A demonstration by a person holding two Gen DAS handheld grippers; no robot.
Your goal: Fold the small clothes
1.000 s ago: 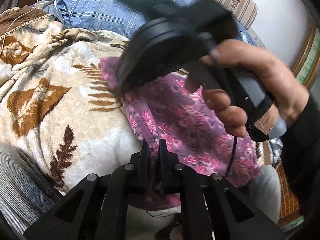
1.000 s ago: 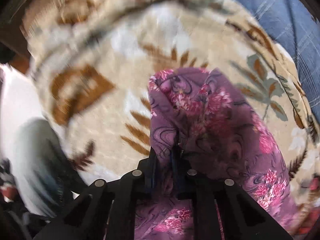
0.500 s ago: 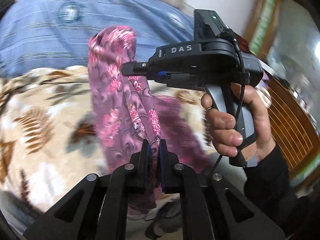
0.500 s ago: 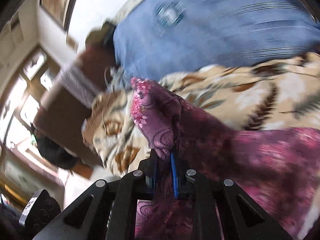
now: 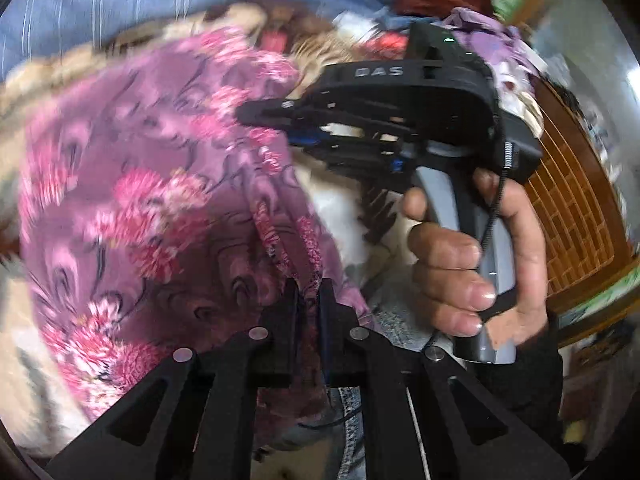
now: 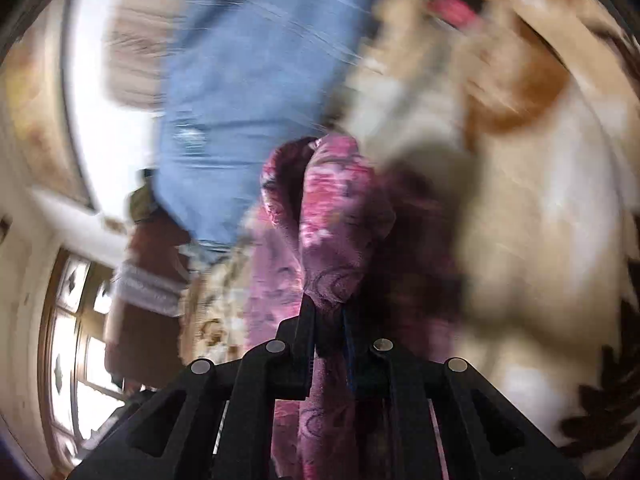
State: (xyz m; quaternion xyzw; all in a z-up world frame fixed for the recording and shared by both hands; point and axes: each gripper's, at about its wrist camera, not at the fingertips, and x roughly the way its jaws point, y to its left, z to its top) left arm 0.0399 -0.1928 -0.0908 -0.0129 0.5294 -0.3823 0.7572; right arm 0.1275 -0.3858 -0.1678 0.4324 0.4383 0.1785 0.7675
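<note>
Both my grippers pinch the cloth (image 5: pixel 132 184): the left gripper (image 5: pixel 308 300) clamps a bunched edge at the bottom of its view, and the right gripper (image 6: pixel 328 320) nips a folded hem. Half a second ago the cloth hung as a narrow twisted rope between them; now I see it spread wide over the blanket (image 5: pixel 332 216), filling the left view. My right hand (image 5: pixel 476 256) and its gripper, seen from the left camera, sit beside the cloth's right edge, and the pillow (image 6: pixel 248 80) has slid upward.
</note>
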